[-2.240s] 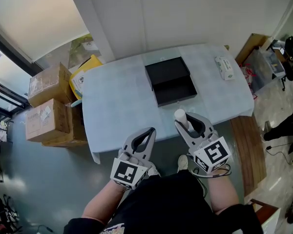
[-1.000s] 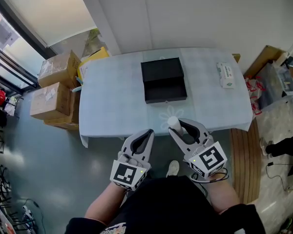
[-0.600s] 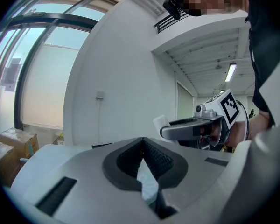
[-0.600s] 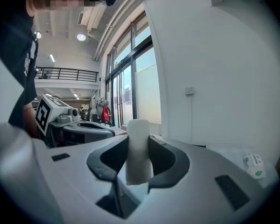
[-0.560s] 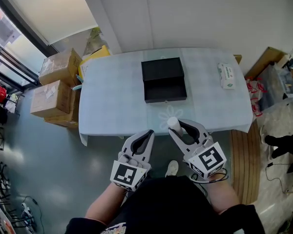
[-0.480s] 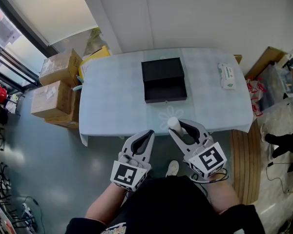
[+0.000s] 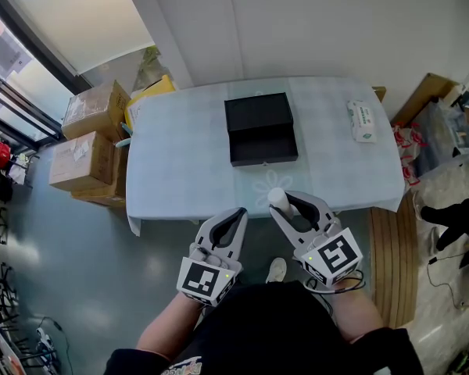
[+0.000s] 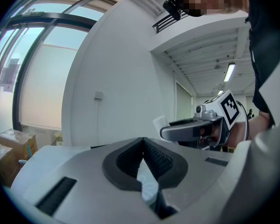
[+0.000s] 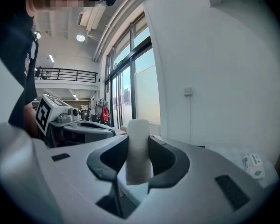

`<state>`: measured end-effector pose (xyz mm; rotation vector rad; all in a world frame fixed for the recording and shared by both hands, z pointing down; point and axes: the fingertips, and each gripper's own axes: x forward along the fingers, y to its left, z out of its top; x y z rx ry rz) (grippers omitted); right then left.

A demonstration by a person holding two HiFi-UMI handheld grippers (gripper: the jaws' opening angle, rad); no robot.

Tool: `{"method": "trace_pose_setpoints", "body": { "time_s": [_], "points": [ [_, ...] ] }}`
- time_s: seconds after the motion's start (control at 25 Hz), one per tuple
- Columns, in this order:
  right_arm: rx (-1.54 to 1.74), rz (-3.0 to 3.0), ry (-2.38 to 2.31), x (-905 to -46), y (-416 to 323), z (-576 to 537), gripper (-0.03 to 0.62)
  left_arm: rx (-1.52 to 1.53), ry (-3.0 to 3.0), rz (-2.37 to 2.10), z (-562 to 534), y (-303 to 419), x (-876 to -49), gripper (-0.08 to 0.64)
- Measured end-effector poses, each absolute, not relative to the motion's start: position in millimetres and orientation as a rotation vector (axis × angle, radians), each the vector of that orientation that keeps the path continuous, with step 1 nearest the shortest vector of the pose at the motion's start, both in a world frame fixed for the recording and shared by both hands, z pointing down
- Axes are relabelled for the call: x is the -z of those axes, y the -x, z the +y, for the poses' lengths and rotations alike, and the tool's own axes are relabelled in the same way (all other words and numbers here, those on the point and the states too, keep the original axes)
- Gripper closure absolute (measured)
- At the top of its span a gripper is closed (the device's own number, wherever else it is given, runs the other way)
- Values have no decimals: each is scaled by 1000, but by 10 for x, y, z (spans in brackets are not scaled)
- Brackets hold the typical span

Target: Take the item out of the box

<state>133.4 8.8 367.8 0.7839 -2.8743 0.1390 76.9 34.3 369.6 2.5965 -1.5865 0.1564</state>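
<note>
An open black box (image 7: 263, 139) and its lid lie at the middle of the pale blue table (image 7: 180, 170), seen in the head view. My right gripper (image 7: 293, 205) hangs off the table's near edge, shut on a white cylinder (image 7: 277, 199); the same white cylinder (image 9: 139, 151) stands upright between the jaws in the right gripper view. My left gripper (image 7: 237, 215) is beside it, below the table edge, shut with nothing in it; its pads (image 8: 155, 158) meet in the left gripper view.
A white packet (image 7: 363, 121) lies at the table's right end. Cardboard boxes (image 7: 90, 143) and a yellow bag (image 7: 144, 100) stand on the floor to the left. A wooden bench (image 7: 391, 248) is at the right, with the white wall behind the table.
Since 2.2 s ago the view has pulled back and both grippers now sit just off the table's near edge. Over the last second nothing has visibly moved.
</note>
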Motion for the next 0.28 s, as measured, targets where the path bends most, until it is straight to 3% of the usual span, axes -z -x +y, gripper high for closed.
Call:
{"method": "trace_pose_setpoints", "body": {
  "time_s": [0.28],
  "points": [
    [-127, -2877, -780, -3659, -1311, 122, 457, -145, -2592, -1599, 361, -733, -3679, 558]
  ]
}}
